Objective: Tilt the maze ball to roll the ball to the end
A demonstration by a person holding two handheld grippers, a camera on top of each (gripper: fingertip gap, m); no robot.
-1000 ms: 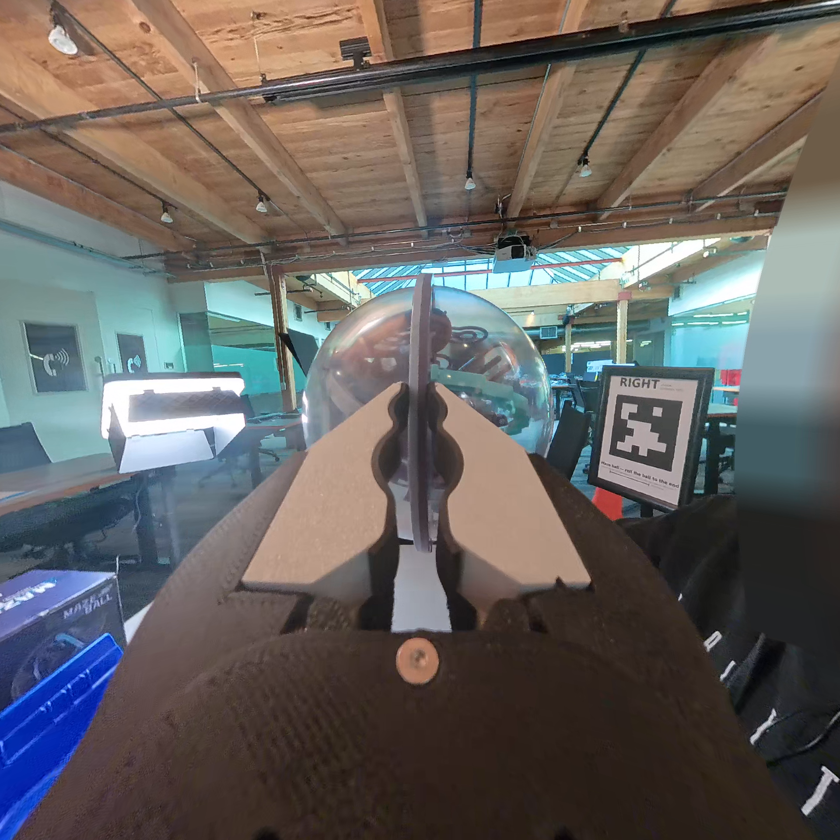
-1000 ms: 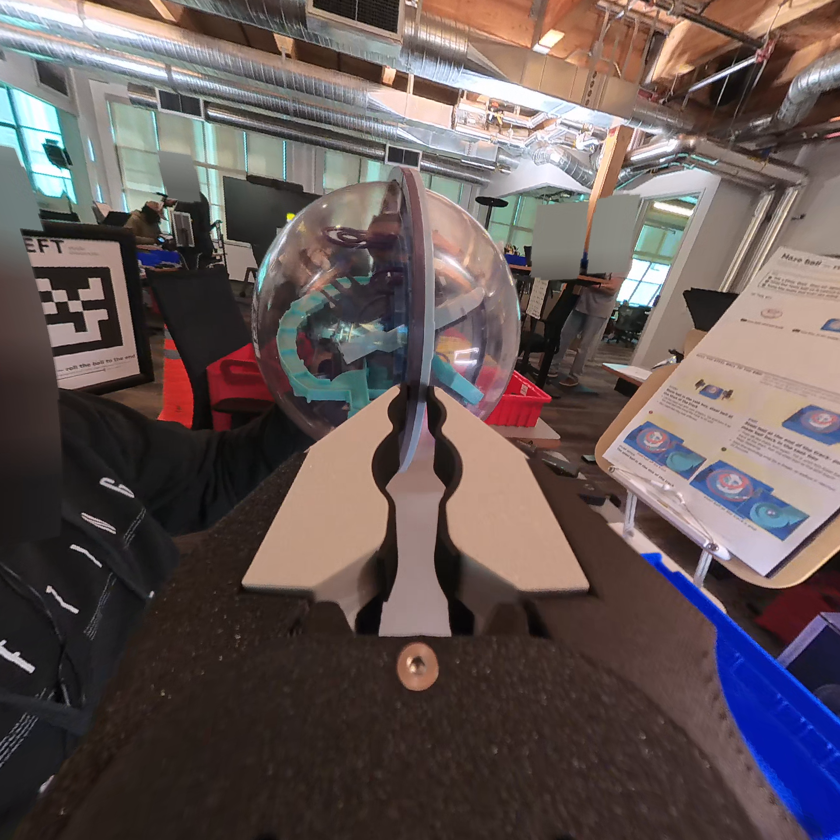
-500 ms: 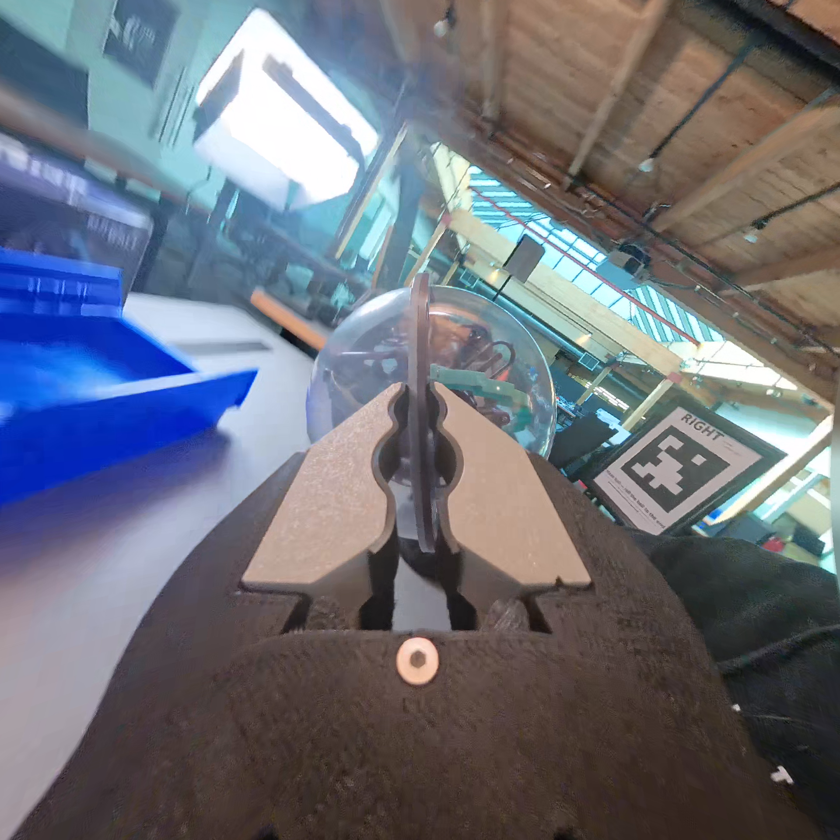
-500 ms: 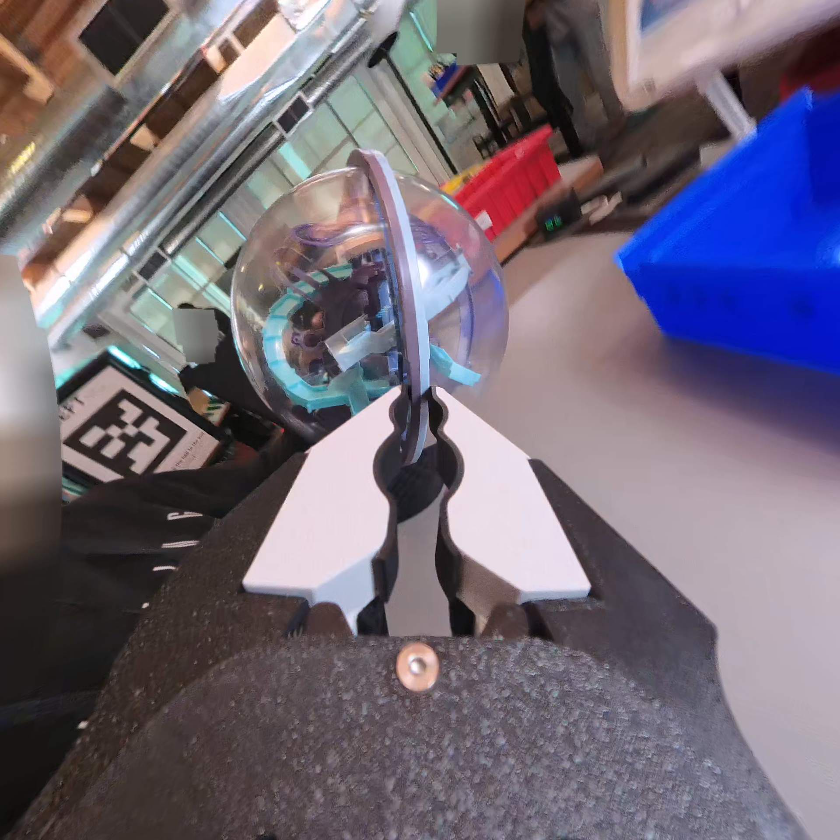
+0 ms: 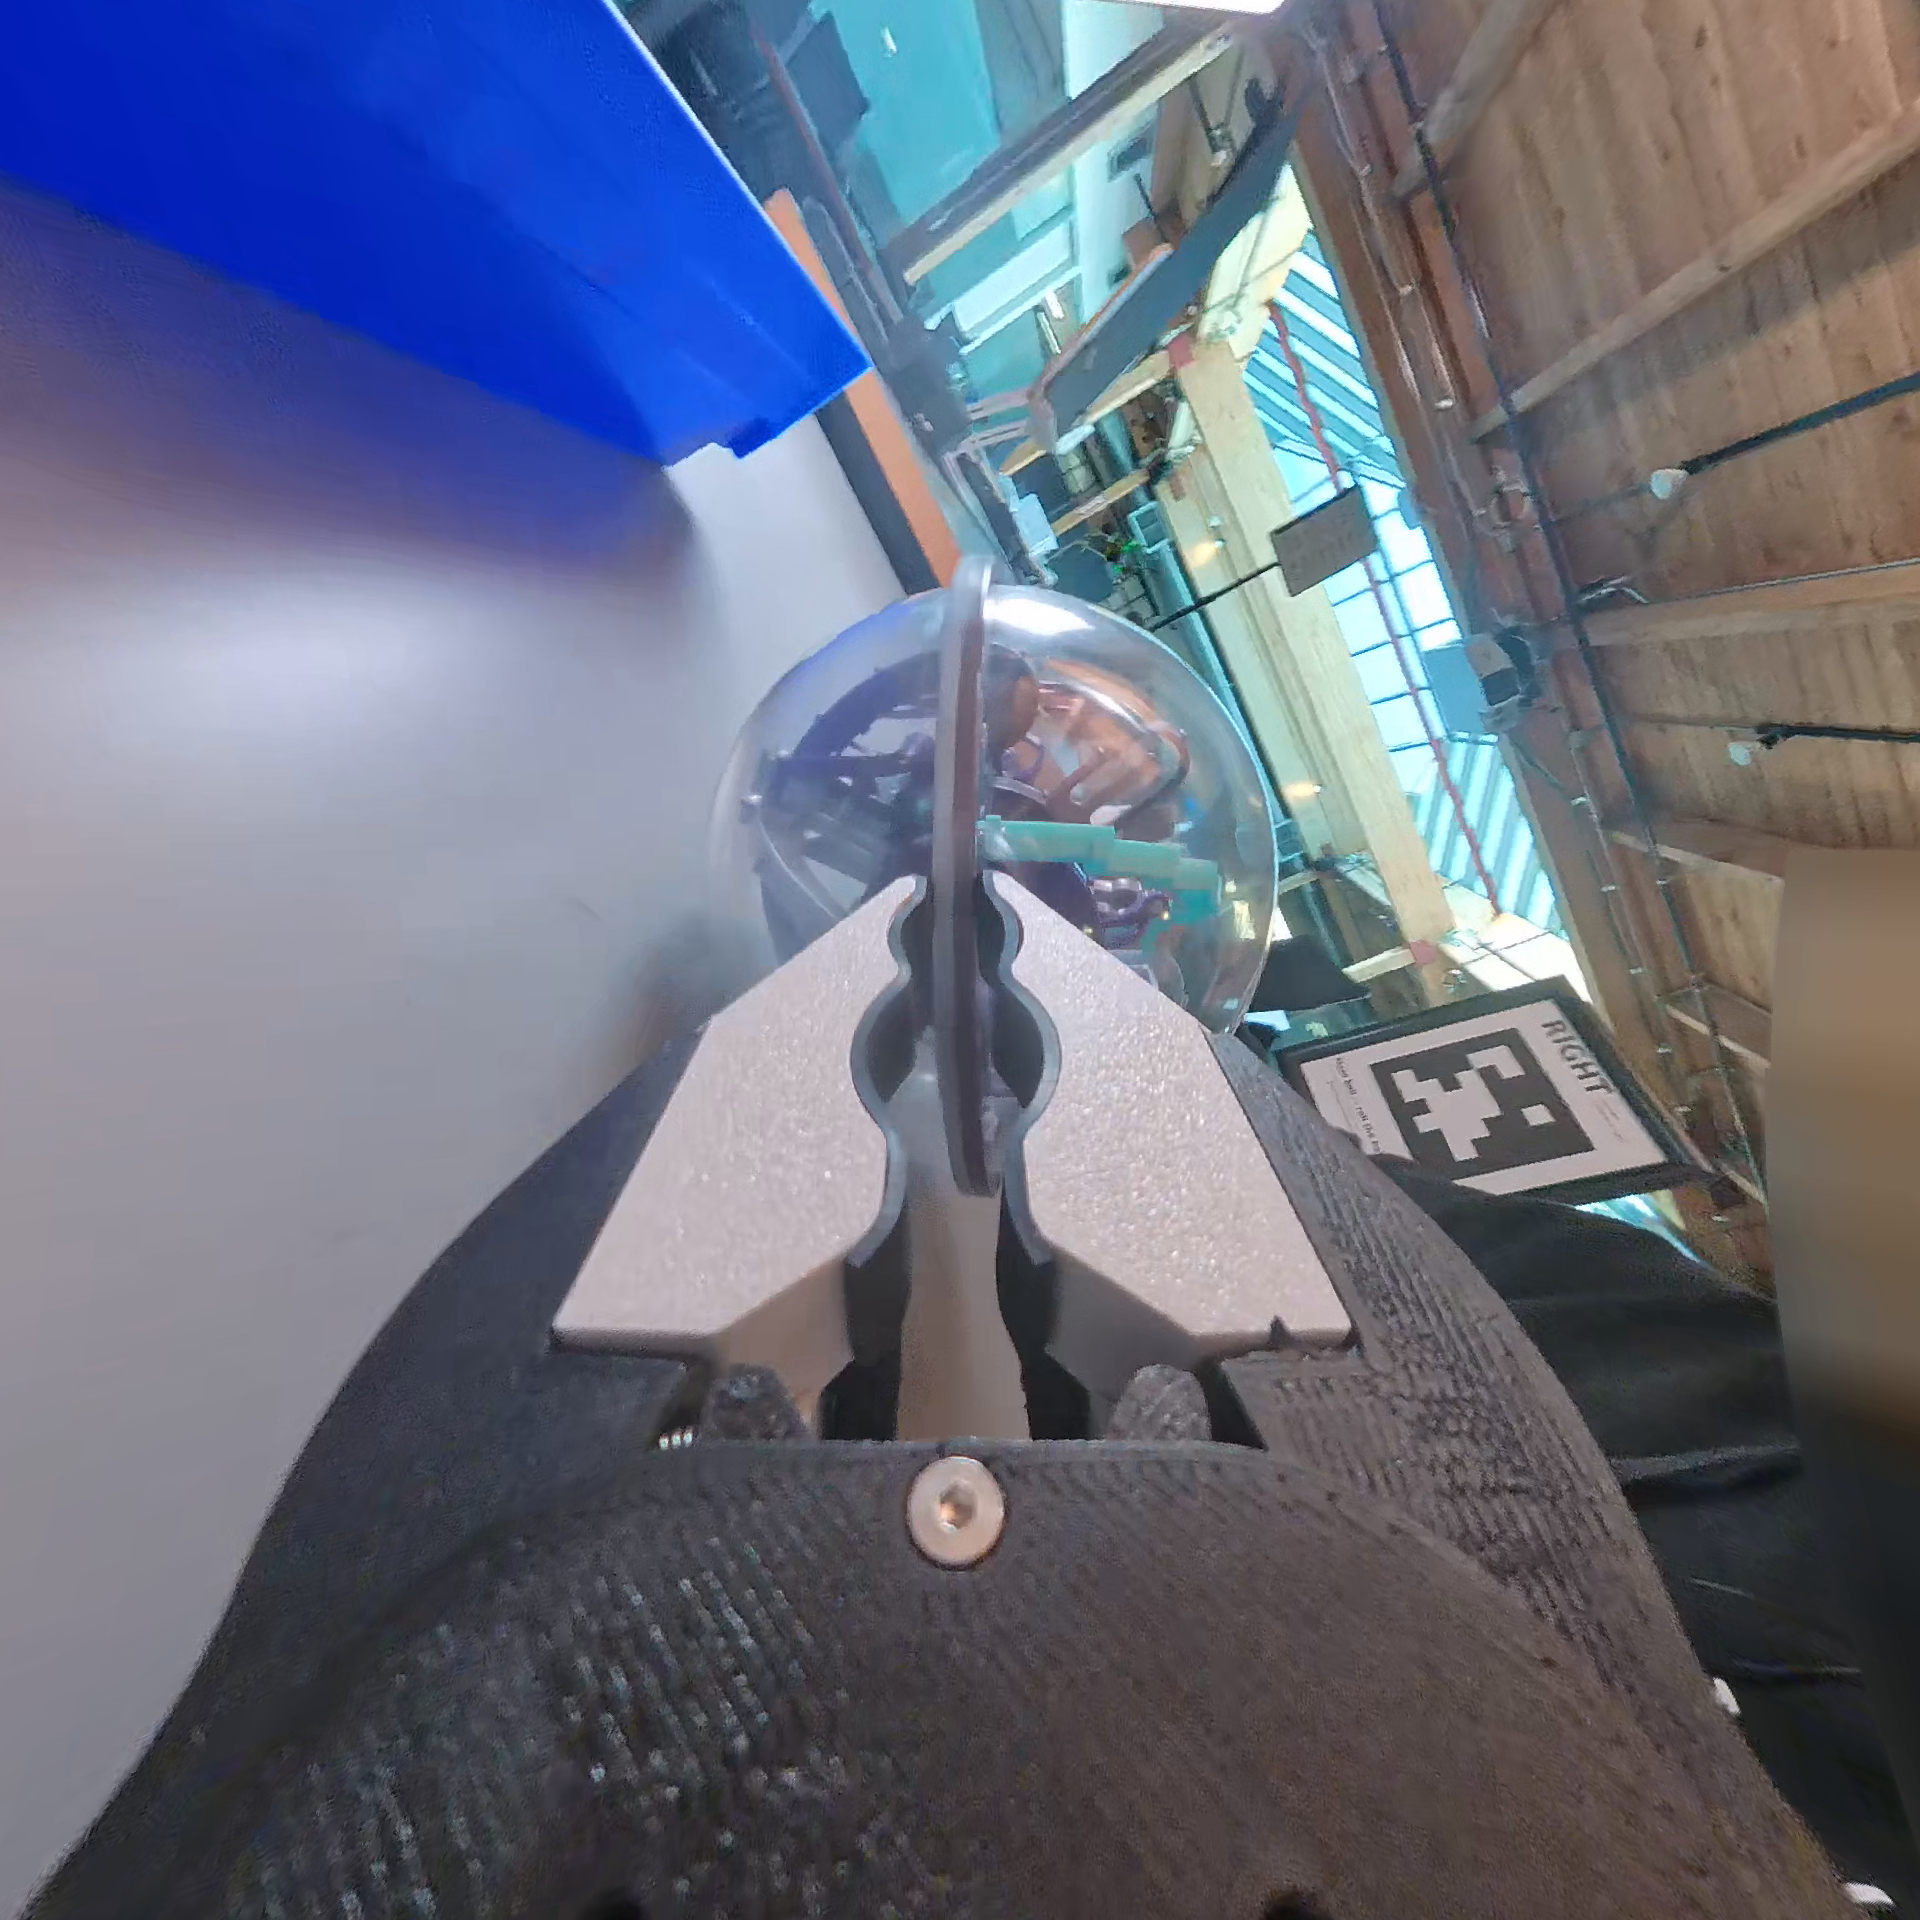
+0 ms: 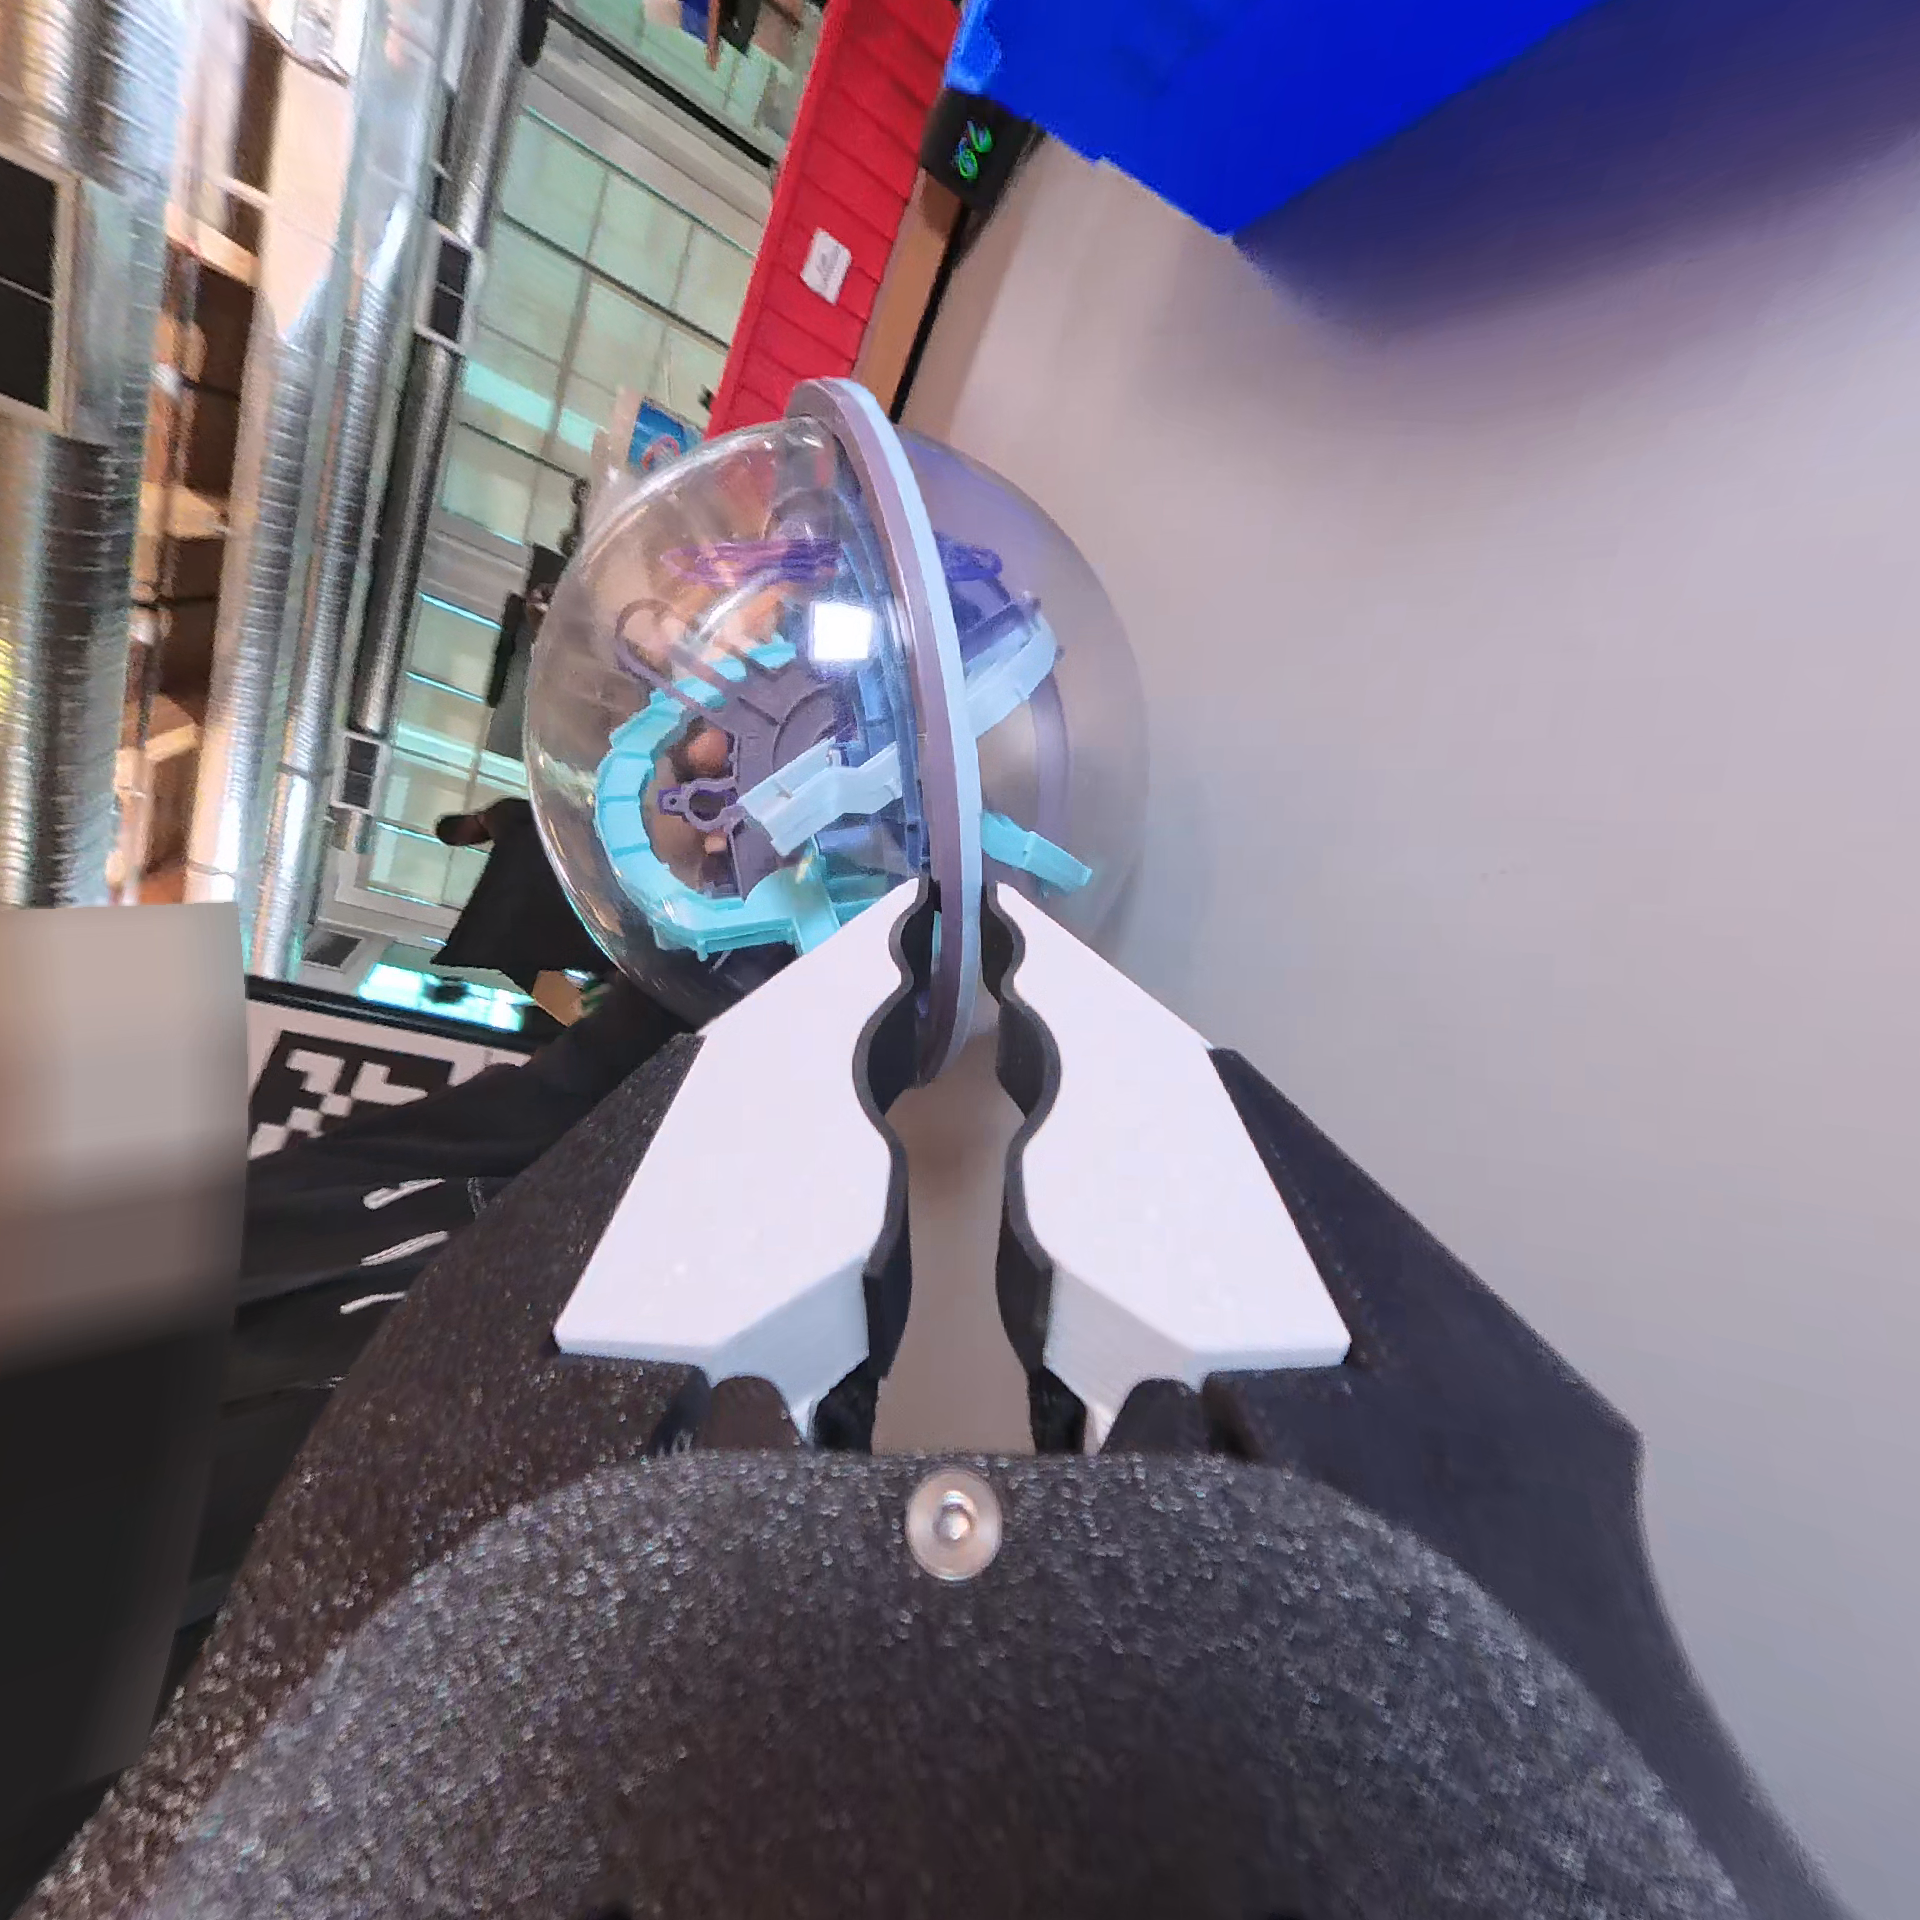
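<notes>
The maze ball (image 5: 1101,810) is a clear sphere with purple, teal and orange tracks inside and a flat grey rim ring around its middle. My left gripper (image 5: 956,914) is shut on that rim ring. In the right wrist view the maze ball (image 6: 748,727) shows teal and purple tracks, and my right gripper (image 6: 951,904) is shut on the rim ring from the opposite side. Both views are rolled about a quarter turn, so the ball is held strongly tilted above the grey table (image 5: 364,831). I cannot make out the small ball inside.
A blue bin (image 5: 416,208) sits on the table beyond the ball; it also shows in the right wrist view (image 6: 1403,94). A red crate (image 6: 831,239) lies past the table edge. A framed black-and-white marker sign (image 5: 1475,1101) stands nearby, with dark clothing beside it.
Both grippers have rolled about a quarter turn with the maze ball clamped between them, tilting it. The table and blue bin have swung into view. Both grips are unchanged.
</notes>
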